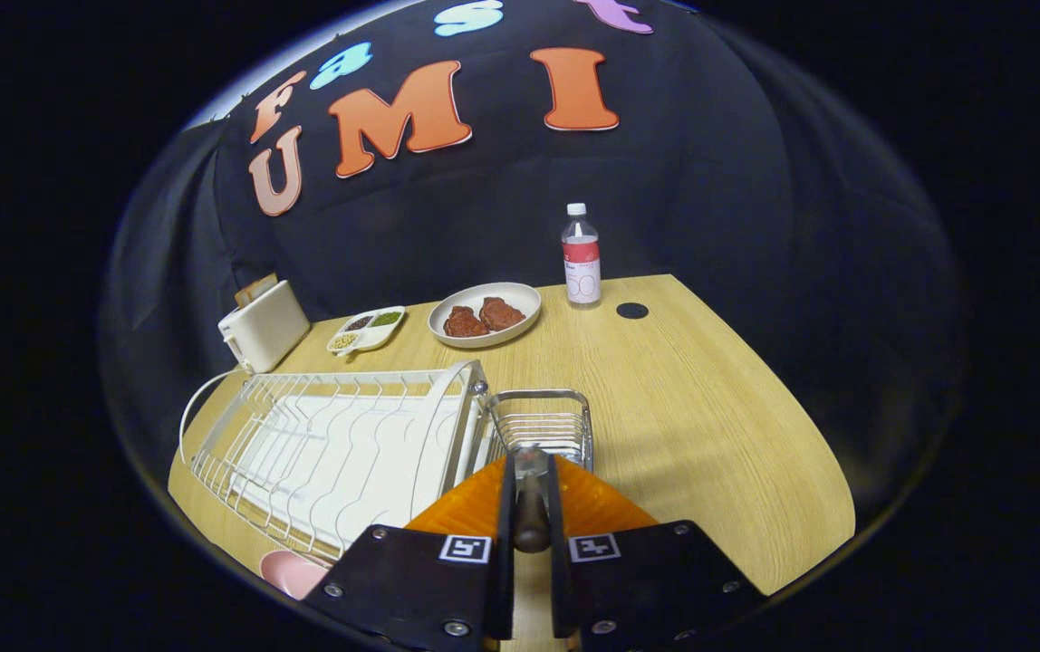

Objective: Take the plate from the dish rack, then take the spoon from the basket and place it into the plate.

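My tongs (531, 530) are clamped on the spoon (531, 507), its handle pinched between both fingers, over the orange plate (606, 503) just below them. Beyond sits the wire basket (543, 426), with the dish rack (339, 444) to its left on the desk (710, 407).

The table (710, 407) is light wood-grain board with a smooth, low-sheen finish. The dish rack (339, 444), left of centre, is coated wire with a smooth gloss. The basket (543, 424), beside it, is bare bright metal wire. The spoon (531, 493), clamped between both fingers of the gripper (531, 543), has a shiny metal neck and a dark, smooth handle. The plate (592, 507) beneath is orange, ribbed and glossy. The bottle (581, 255), upper centre, is clear plastic with a paper-like label. The toaster (264, 324), upper left, has a smooth matt casing. The wall is matt cloth.
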A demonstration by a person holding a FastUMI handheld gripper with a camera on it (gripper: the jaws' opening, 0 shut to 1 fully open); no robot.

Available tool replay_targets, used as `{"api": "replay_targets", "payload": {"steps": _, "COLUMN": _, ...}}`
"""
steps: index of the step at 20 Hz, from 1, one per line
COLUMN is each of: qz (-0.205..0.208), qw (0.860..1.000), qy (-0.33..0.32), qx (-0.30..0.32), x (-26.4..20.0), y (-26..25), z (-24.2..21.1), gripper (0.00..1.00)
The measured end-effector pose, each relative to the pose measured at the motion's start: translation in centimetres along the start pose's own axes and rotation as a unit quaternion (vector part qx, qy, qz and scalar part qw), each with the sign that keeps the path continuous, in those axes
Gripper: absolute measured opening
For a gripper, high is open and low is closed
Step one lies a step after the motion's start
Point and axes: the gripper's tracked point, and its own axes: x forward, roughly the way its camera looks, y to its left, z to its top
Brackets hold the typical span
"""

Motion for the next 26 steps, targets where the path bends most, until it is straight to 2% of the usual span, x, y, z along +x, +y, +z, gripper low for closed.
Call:
{"api": "replay_targets", "payload": {"steps": 4, "qz": -0.007, "qw": 1.0, "qy": 0.01, "qx": -0.006, "x": -0.5, "y": -0.2, "z": 1.2, "gripper": 0.16}}
{"api": "replay_targets", "payload": {"steps": 9, "qz": 0.004, "qw": 1.0, "qy": -0.02, "qx": -0.013, "x": -1.3, "y": 1.0, "z": 4.7, "gripper": 0.15}}
{"api": "replay_targets", "payload": {"steps": 16, "qz": -0.001, "qw": 0.998, "qy": -0.056, "qx": -0.03, "x": -3.5, "y": 1.5, "z": 9.4, "gripper": 0.14}}
{"api": "replay_targets", "payload": {"steps": 26, "qz": 0.037, "qw": 0.995, "qy": -0.096, "qx": -0.02, "x": -9.2, "y": 5.3, "z": 13.3, "gripper": 0.13}}
